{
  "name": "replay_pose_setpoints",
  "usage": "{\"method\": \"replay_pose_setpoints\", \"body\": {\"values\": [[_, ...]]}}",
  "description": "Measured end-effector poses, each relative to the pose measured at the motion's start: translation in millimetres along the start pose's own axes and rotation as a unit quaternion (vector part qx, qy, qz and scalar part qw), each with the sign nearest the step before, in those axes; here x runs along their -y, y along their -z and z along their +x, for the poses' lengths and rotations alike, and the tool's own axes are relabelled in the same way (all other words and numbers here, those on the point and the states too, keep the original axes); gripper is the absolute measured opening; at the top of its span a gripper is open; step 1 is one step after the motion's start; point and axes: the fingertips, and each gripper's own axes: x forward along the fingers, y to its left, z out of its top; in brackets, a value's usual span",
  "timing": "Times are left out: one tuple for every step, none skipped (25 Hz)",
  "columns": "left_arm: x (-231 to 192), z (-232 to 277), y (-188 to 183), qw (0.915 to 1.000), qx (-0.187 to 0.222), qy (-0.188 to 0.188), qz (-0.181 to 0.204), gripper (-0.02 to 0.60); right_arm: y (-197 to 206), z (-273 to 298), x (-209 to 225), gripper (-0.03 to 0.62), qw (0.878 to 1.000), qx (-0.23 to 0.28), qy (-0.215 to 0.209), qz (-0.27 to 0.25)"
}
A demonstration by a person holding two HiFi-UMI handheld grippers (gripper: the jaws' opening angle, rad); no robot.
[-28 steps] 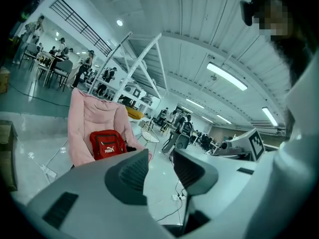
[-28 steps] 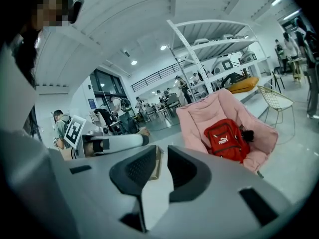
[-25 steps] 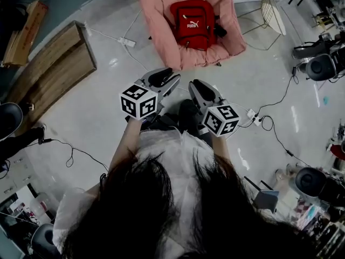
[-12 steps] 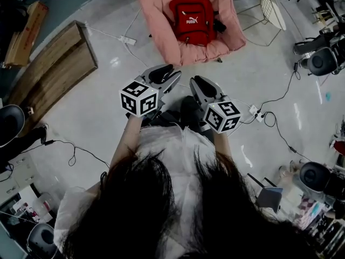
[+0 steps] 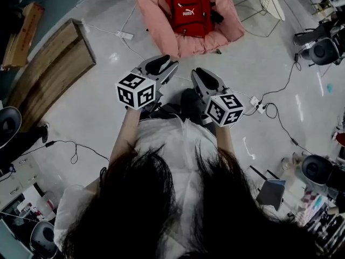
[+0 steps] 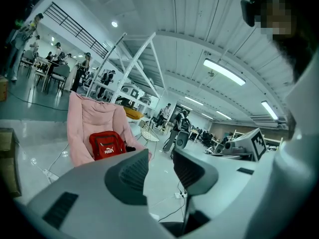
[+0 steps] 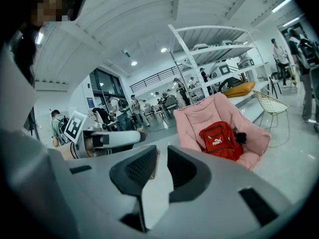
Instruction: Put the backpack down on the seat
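**Item:** red fabric backpack with white logo. It lay upright against the back cushion of the seat, a pink padded lounge chair, and rested wholly within it. Nothing touched it except a small dark object at its right edge, which was too small to identify.

**Seat surroundings:** pale glossy floor, a white power strip with its cable trailing to the chair's left, a white wire-frame chair to the right, and a slanted wooden board well apart on the left.

**Left tool**: jaws moderately apart with only bare floor between them. It was carried close to the person's body, well apart from the chair.

**Right tool**: jaws at a narrower gap with nothing between the pads. It was also held near the body.

**Change noted:** over the last second the chair and backpack had slid towards the top edge of the head view. Both tools had kept their place before the chest, so the person appeared to be drawing back or looking lower.

**Assessment:** the backpack was already set down and released. The placement looked complete, and only the retreat remained.
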Motion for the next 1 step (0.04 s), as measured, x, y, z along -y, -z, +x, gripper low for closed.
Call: {"method": "replay_pose_setpoints", "body": {"values": [[-0.1,1.2,-1.0,1.0,0.001,0.0,0.001,0.167,-0.5,-0.4,1.4,0.08,1.0,0.001,0.001,-0.001]]}}
